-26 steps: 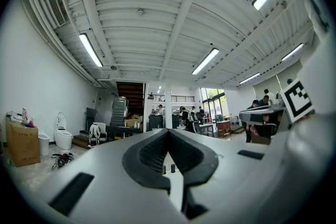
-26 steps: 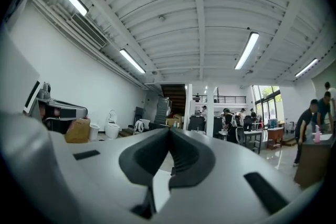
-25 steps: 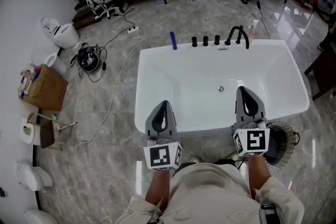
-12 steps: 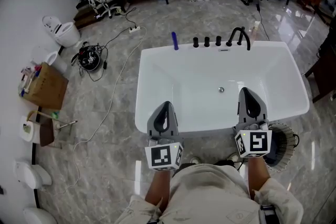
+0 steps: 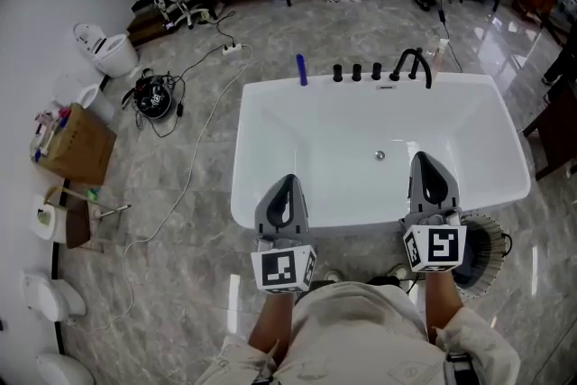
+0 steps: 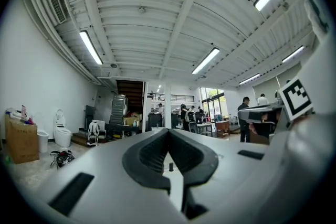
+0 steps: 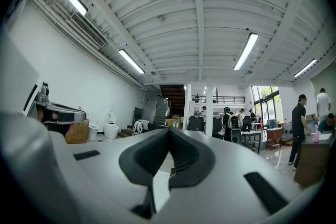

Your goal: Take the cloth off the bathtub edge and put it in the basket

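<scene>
Basket (image 5: 494,234) is sitting on the floor (image 5: 180,158) just right of the right hand-held gripper (image 5: 420,156), against the near outer wall of the bathtub (image 5: 361,126). Right hand-held gripper is closed, jaws meeting at the tips, nothing between them. Left hand-held gripper (image 5: 285,180) is the same: jaws pressed together and empty. Both are held level over the near rim of the tub, pointing across it, side by side and well apart. Neither is touching the tub as far as the head view shows.

Basket is round with a pale ribbed rim and is showing something dark inside. Its near part is hidden behind the right gripper's marker cube, so I cannot tell whether the dark stuff is the cloth.

Bathtub is white and rectangular, with a small drain (image 5: 380,155) in the bottom. A black faucet (image 5: 410,63) and three black knobs (image 5: 356,70) are standing on the far rim. A short blue upright item (image 5: 300,69) is standing at the far-left corner.

Floor is grey glossy marble-look tile. A white cable is running from a power strip (image 5: 227,50) down past the tub. A dark tangle of gear (image 5: 151,100), a cardboard box (image 5: 79,147) and a white toilet (image 5: 106,57) are sitting off to the left. The gripper views are showing a big room with a ribbed white ceiling, strip lights, a staircase, and people standing at the far end.
</scene>
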The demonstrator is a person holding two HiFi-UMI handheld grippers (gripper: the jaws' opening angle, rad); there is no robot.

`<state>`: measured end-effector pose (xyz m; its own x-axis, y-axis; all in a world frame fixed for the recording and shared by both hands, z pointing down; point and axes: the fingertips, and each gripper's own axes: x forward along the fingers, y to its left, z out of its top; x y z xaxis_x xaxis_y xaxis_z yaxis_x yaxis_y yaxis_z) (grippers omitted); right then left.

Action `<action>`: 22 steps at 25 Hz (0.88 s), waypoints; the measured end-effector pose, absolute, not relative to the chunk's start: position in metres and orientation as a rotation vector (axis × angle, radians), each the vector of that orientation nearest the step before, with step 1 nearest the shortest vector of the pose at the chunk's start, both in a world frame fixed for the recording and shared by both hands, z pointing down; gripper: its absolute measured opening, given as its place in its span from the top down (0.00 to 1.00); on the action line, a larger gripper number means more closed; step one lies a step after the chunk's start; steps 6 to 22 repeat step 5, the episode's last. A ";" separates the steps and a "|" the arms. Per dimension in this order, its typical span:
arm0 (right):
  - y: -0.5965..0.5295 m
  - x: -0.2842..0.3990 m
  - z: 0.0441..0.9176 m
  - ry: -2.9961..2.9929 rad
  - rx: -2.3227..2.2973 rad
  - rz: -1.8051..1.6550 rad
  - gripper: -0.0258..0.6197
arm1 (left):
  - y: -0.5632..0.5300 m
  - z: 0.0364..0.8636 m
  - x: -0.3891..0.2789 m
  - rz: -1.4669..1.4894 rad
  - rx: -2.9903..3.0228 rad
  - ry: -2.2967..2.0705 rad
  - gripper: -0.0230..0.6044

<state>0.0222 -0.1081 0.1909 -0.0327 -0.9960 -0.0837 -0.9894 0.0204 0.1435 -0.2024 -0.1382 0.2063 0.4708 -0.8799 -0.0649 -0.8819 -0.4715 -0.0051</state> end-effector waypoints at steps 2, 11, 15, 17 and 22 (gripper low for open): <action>-0.108 0.022 0.191 -2.213 2.157 -0.246 0.98 | -0.138 0.207 -0.202 0.087 -2.663 1.593 0.97; -0.110 0.022 0.193 -2.207 2.153 -0.252 0.98 | -0.139 0.207 -0.202 0.093 -2.662 1.587 0.97; -0.110 0.022 0.193 -2.207 2.153 -0.252 0.98 | -0.139 0.207 -0.202 0.093 -2.662 1.587 0.97; -0.110 0.022 0.193 -2.207 2.153 -0.252 0.98 | -0.139 0.207 -0.202 0.093 -2.662 1.587 0.97; -0.110 0.022 0.193 -2.207 2.153 -0.252 0.98 | -0.139 0.207 -0.202 0.093 -2.662 1.587 0.97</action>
